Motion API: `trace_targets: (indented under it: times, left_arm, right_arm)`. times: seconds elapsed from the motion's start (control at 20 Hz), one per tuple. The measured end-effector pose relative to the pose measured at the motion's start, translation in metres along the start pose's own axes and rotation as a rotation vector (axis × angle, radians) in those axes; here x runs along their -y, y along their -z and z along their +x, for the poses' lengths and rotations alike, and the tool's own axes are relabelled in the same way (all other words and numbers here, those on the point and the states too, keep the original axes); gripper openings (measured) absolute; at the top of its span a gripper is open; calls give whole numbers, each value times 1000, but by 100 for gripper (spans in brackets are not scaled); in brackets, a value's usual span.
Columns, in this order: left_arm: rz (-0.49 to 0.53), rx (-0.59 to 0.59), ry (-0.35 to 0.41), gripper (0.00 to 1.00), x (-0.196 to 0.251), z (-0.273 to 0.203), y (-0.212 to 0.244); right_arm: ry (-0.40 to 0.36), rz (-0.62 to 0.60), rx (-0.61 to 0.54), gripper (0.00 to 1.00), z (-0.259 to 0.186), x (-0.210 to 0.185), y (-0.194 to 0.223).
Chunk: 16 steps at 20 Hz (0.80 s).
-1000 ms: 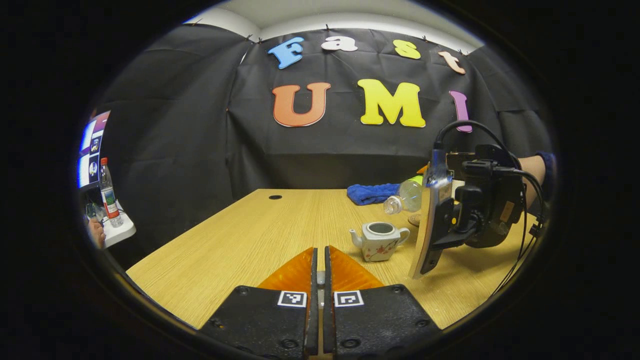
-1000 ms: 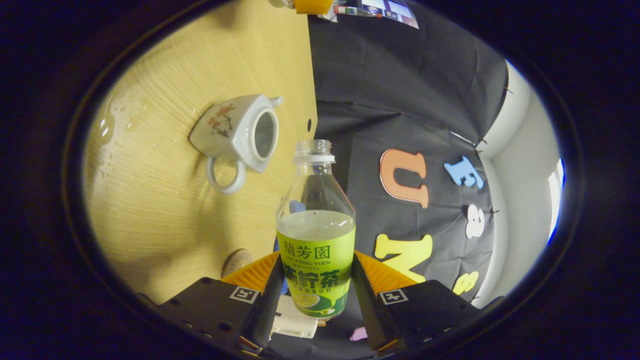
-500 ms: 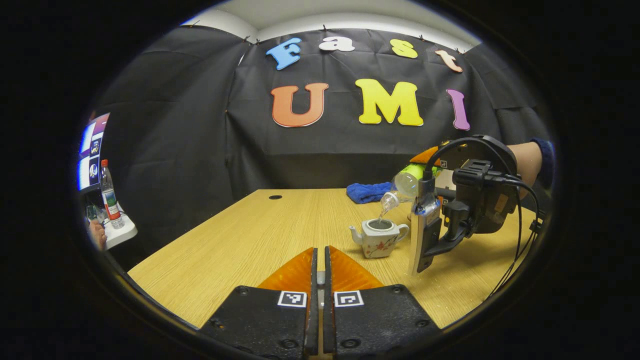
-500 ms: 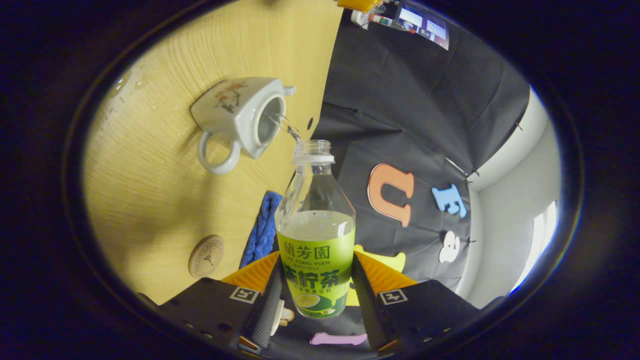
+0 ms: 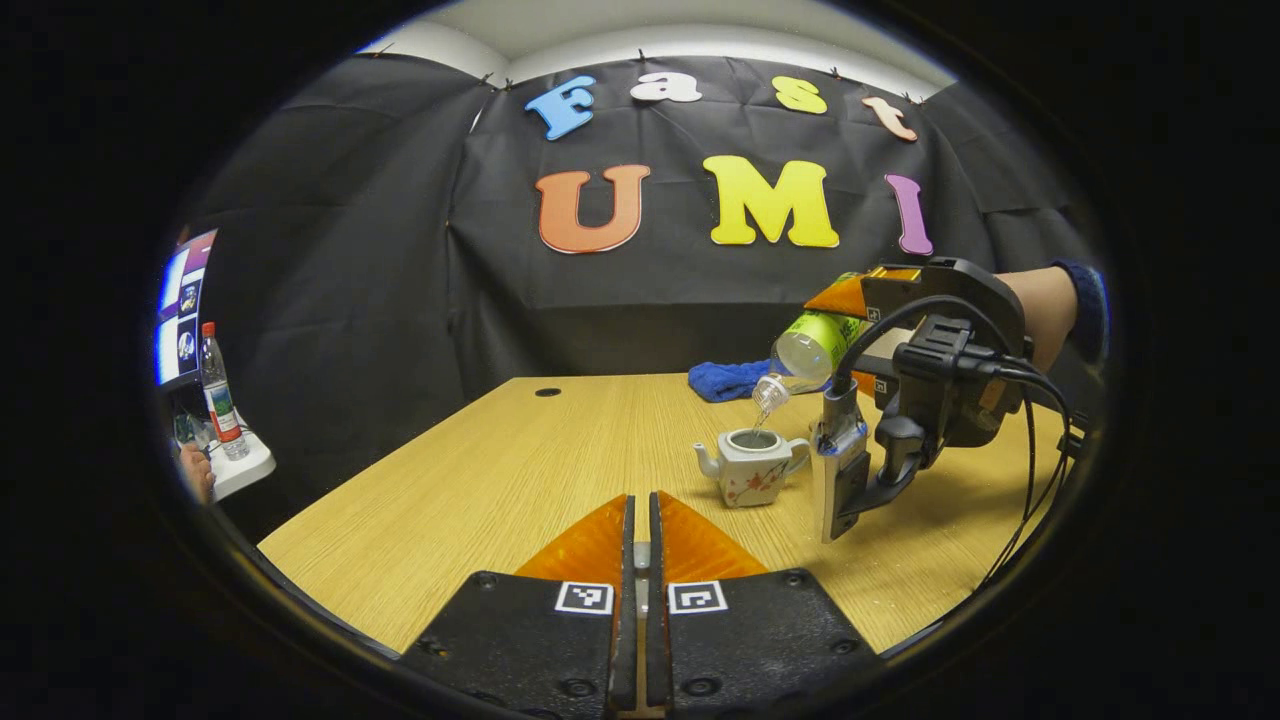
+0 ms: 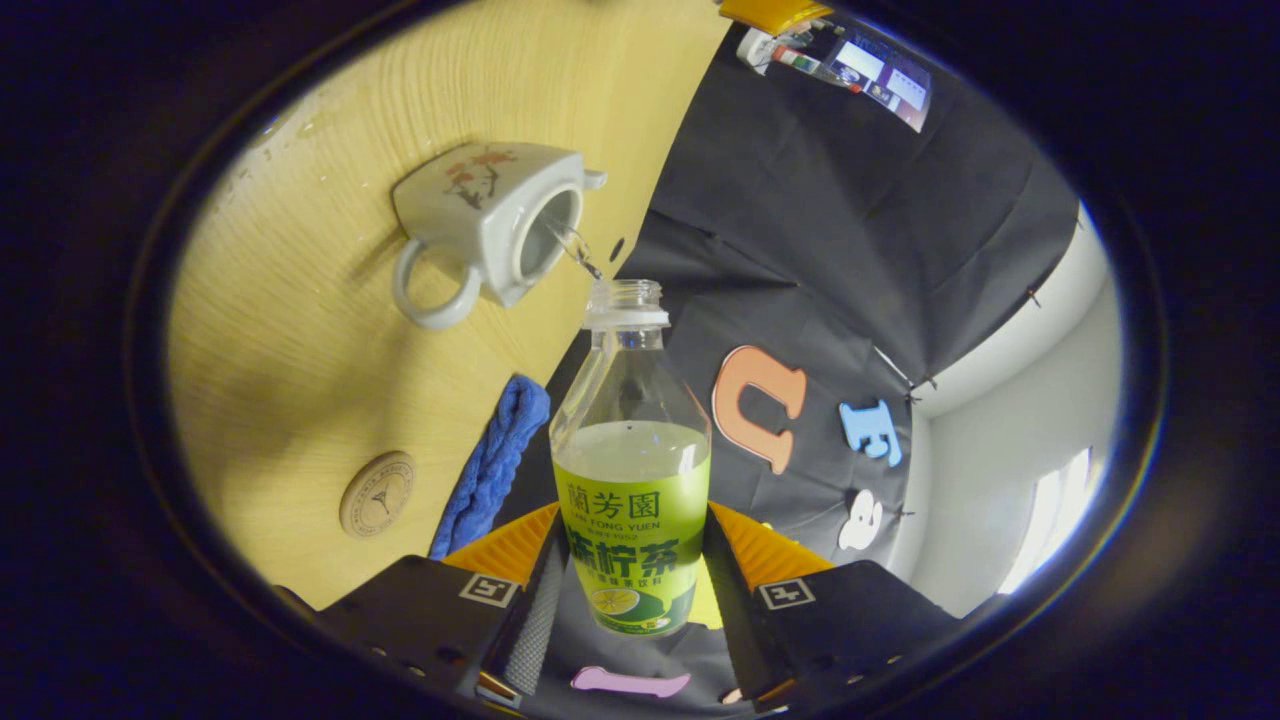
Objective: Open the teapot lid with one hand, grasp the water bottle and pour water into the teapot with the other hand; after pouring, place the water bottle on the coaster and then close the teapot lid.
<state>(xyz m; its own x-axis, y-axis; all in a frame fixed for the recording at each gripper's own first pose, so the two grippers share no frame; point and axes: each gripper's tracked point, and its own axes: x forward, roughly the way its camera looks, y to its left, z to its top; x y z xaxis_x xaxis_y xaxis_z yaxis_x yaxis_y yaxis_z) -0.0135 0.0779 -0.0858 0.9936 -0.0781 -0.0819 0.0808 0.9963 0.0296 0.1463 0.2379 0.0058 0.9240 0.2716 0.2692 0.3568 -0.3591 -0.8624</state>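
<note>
Pouring under way, by the look of it. Right gripper (image 6: 630,560) clamped on the labelled body of the water bottle (image 6: 632,470), jaws pressing from both sides. Bottle tipped well over, long axis slanting down toward the teapot (image 5: 752,466), open neck just above and a little to the handle side of the pot's mouth, thin stream of water (image 6: 572,245) running from neck into the opening. Teapot upright on the desk (image 5: 520,470), lid off, spout pointing away from the bottle, handle toward it. Left gripper (image 5: 640,545) low over the near edge of the desk, well short of the teapot, jaws together with only a thin slit between; lid possibly pinched there, but cannot tell. Coaster (image 6: 377,494) flat on the desk beyond the teapot's handle side, near a blue cloth (image 5: 728,379) lying farther back from the pot. Next move judged to hinge on righting the bottle and carrying it from above the teapot across to that coaster, right gripper being the nearer one; care needed against drips on the desk.
</note>
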Motion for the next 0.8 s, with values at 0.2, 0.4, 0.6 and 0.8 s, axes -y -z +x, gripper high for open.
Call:
trace_targets:
  times: [0.2,0.4,0.6,0.8]
  left_arm:
    - [9,14,3,6,0,0,-2]
    - [5,10,4,6,0,0,1]
    - [1,6,7,6,0,1,4]
    - [6,3,0,6,0,1,4]
  right_arm:
    - [11,-17,3,74,0,3,-1]
    - [41,-56,-4,74,1,9,2]
    - [37,-52,-5,74,0,8,3]
    - [41,-45,5,72,-2,8,-1]
